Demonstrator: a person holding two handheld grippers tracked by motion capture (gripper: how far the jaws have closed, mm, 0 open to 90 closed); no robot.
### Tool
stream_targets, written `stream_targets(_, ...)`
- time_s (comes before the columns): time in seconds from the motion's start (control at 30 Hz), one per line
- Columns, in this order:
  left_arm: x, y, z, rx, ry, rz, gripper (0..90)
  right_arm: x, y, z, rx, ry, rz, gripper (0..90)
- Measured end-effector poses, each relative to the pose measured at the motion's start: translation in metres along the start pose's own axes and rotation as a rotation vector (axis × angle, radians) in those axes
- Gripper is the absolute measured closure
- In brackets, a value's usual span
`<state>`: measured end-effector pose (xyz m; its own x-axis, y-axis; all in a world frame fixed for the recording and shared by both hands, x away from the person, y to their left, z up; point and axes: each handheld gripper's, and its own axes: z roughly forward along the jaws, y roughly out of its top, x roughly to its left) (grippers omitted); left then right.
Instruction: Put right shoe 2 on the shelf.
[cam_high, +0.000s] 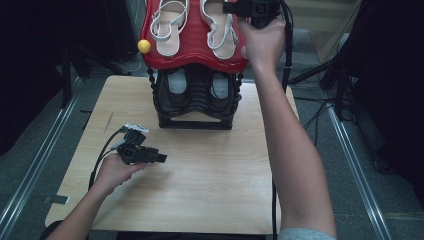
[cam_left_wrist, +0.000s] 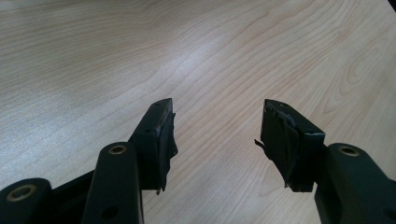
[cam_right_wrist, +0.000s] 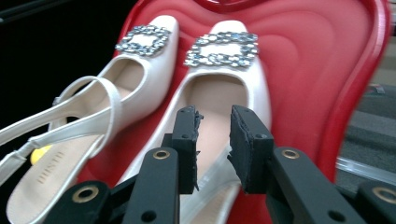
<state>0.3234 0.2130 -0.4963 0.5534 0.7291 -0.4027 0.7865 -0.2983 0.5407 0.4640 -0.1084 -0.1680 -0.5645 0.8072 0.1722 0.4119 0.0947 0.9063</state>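
Observation:
A pair of white slingback shoes with jewelled buckles lies on the red top shelf (cam_high: 195, 52) of a shoe rack. My right gripper (cam_high: 235, 7) hovers over the right shoe (cam_high: 220, 27), at the shelf's far right. In the right gripper view its jaws (cam_right_wrist: 215, 123) stand a little apart above that shoe's (cam_right_wrist: 224, 74) insole, with nothing between them. The left shoe (cam_right_wrist: 135, 70) lies beside it. My left gripper (cam_high: 159, 157) rests low over the wooden table (cam_high: 200, 175), jaws wide open (cam_left_wrist: 217, 121) and empty.
The rack's black lower tier (cam_high: 195, 117) holds a pair of dark shoes (cam_high: 175, 92). A yellow ball (cam_high: 144, 46) sits at the red shelf's left edge. Dark floor, metal rails and cables surround the table. Bare wood (cam_left_wrist: 93, 56) lies under the left gripper.

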Motion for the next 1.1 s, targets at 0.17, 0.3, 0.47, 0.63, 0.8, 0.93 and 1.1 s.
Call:
stream_targets(0.17,0.000,0.000,0.001,0.001,0.000,0.001,45.1,-0.013,-0.005,-0.007,-0.001,-0.002,0.022,70.9)
stream_targets(0.3,0.000,0.001,0.001,0.001,0.000,-0.001,45.1,-0.021,-0.011,-0.013,0.009,0.002,0.022,69.7)
stream_targets(0.47,0.000,0.001,0.001,-0.001,-0.002,-0.002,45.1,-0.031,-0.019,-0.017,0.018,-0.014,0.016,69.7)
stream_targets(0.63,0.001,0.001,0.001,0.000,-0.001,-0.003,45.1,-0.042,-0.030,-0.021,0.017,-0.015,0.033,68.2)
stream_targets(0.8,0.000,0.001,0.002,-0.002,0.001,0.002,45.1,-0.053,-0.041,-0.025,0.022,-0.016,0.044,67.0)
stream_targets(0.93,0.000,0.002,0.002,-0.003,-0.001,0.001,45.1,-0.059,-0.048,-0.029,0.016,-0.014,0.051,66.2)
stream_targets(1.1,0.000,0.002,0.002,-0.008,-0.001,0.005,45.1,-0.069,-0.059,-0.034,0.006,-0.021,0.062,65.6)
